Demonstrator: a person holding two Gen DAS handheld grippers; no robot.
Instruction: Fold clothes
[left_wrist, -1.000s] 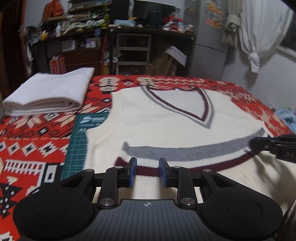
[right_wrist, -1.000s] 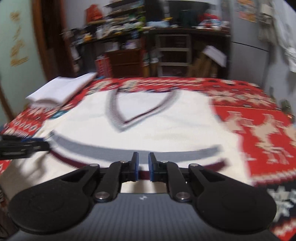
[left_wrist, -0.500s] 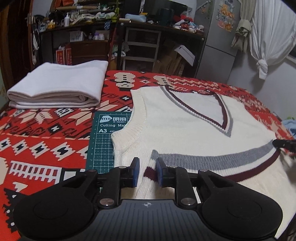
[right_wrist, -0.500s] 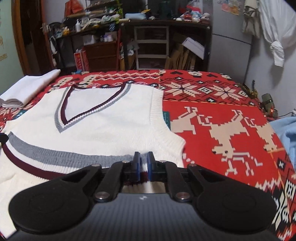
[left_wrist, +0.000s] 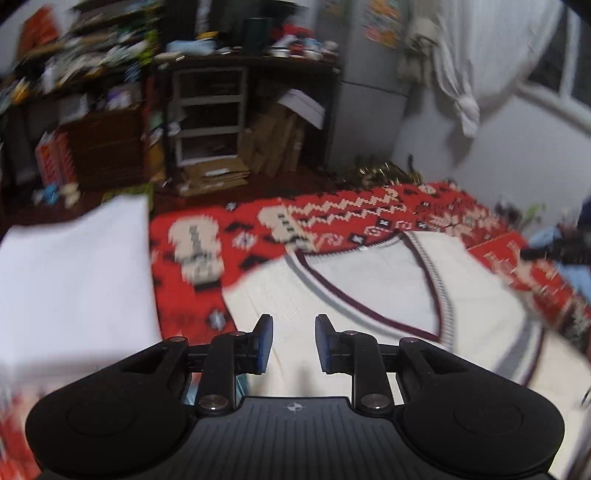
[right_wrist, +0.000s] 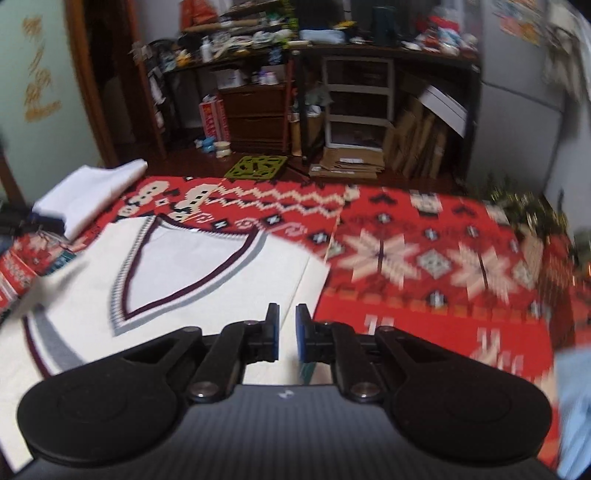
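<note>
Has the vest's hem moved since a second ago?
Yes. The striped hem has been folded up toward the V-neck; it now lies just below the collar point, and both grippers have let go.

Surface is covered by a red patterned blanket (right_wrist: 424, 258) with snowflake and zigzag motifs. Cream V-neck knit vest (right_wrist: 207, 291) lies flat on it; folded white cloth stack (left_wrist: 70, 280) sits just left of the vest. Light-blue fabric (right_wrist: 574, 398) at the right edge, probably on the blanket, too blurred to confirm.
</note>
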